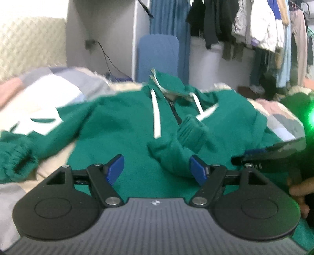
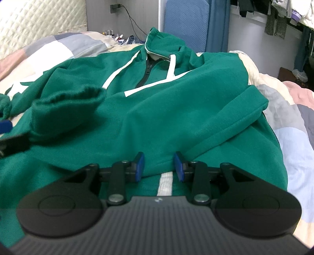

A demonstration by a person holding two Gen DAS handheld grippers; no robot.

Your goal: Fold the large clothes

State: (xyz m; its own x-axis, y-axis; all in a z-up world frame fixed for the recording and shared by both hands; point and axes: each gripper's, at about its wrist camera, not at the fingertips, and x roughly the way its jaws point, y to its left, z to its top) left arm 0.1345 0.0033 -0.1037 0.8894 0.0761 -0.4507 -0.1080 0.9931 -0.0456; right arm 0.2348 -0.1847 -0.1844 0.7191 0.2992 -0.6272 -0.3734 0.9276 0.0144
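We have the hoodie (image 2: 157, 109) flat on the bed (image 2: 290, 125), one sleeve (image 1: 176, 145) folded across its chest; left gripper (image 1: 159, 168) jaws empty, opening, right gripper (image 2: 159, 166) half-open, gripping nothing, other sleeve still unfolded.

A bed spread with a patchwork quilt of grey, white, cream and pink squares (image 2: 64, 44) stands against a cream quilted headboard (image 2: 29, 21), with a pale grey wall (image 1: 109, 25) bearing a dark socket and trailing cable (image 2: 125, 11), a blue padded board (image 1: 159, 56) and a rail of hanging clothes (image 1: 263, 25) behind.
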